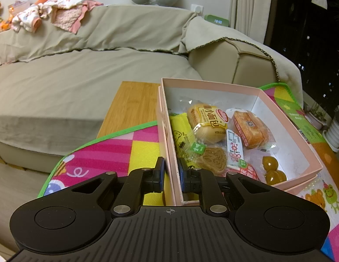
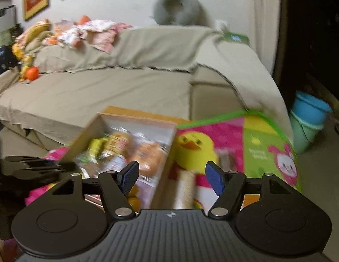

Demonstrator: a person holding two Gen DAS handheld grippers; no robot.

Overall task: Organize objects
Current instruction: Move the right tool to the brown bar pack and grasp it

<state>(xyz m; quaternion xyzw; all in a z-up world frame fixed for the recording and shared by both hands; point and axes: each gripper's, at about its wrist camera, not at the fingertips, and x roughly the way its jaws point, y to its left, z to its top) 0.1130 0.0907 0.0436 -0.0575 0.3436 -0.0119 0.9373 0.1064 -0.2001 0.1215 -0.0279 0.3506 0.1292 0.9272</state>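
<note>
Left wrist view: left tongs [image 1: 170,173] pinch pink cardboard box [image 1: 285,118] wall, thin, bendable; light crinkly snack packets [image 1: 209,120] inside. Right tongs [image 2: 172,175] wide, empty.

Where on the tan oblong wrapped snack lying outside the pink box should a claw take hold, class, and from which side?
Grip the tan oblong wrapped snack across its narrow width, near the middle, coming down from above. It lies flat on the colourful play mat with its long axis pointing away from the open right claw, so its long sides are the ones to pinch. The pink cardboard box sits close beside it.
</note>
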